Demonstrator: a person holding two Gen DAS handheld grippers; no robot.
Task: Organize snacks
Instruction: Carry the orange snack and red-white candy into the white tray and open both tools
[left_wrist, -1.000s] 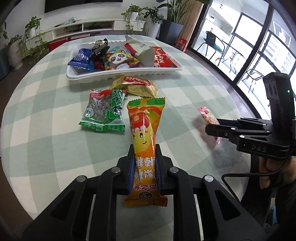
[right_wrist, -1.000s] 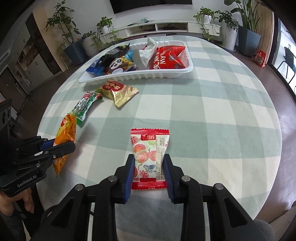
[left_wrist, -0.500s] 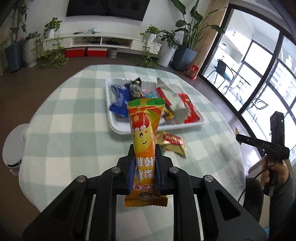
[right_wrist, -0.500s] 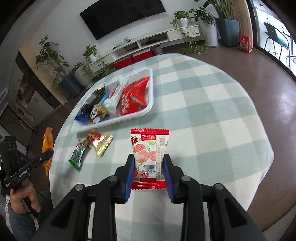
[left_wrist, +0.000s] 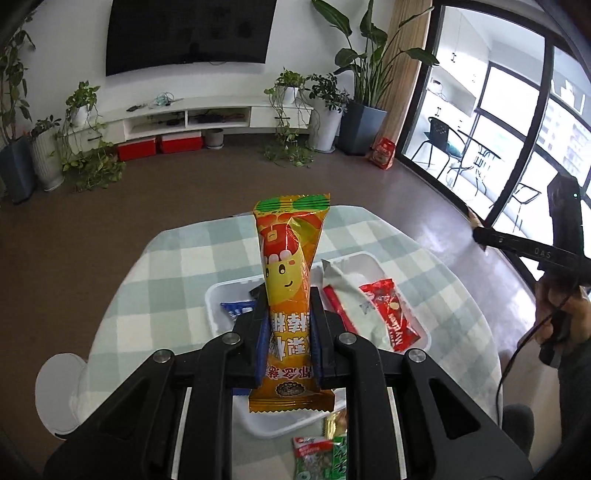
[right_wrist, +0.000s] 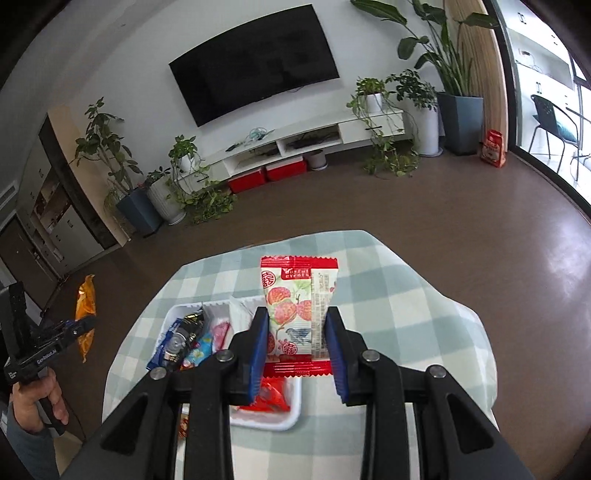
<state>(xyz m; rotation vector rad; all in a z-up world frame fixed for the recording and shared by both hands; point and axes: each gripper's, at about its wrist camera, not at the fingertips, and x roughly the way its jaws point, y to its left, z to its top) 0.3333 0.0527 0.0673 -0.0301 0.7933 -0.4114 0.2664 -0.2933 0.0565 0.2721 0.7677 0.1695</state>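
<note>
Above the tray (left_wrist: 218, 291), left tongs (left_wrist: 288, 332) pinch an orange snack (left_wrist: 290, 258); right tongs (right_wrist: 295, 339) — a red-white packet (right_wrist: 299, 306).

A: Background only. Wall-mounted TV (right_wrist: 255, 75), dark screen, above a low white media console (right_wrist: 303, 138).
B: Under the console?
A: Two red storage boxes (right_wrist: 267, 175) on the floor, a small grey pot (right_wrist: 317, 159) just beside them.
B: Plants?
A: Lots. Tall leafy plant in a dark blue planter (left_wrist: 360, 127), trailing ones in white pots (right_wrist: 424, 125), another dark planter (right_wrist: 138, 212) on the left.
B: By the window?
A: Red bag (right_wrist: 494, 148) standing on the brown floor (right_wrist: 424, 206), near the glass doors (left_wrist: 517, 122); black chair (left_wrist: 439, 138) outside.
B: Anything else?
A: Round white bin lid (left_wrist: 61, 391) beside the checked tablecloth (left_wrist: 170, 291).
</note>
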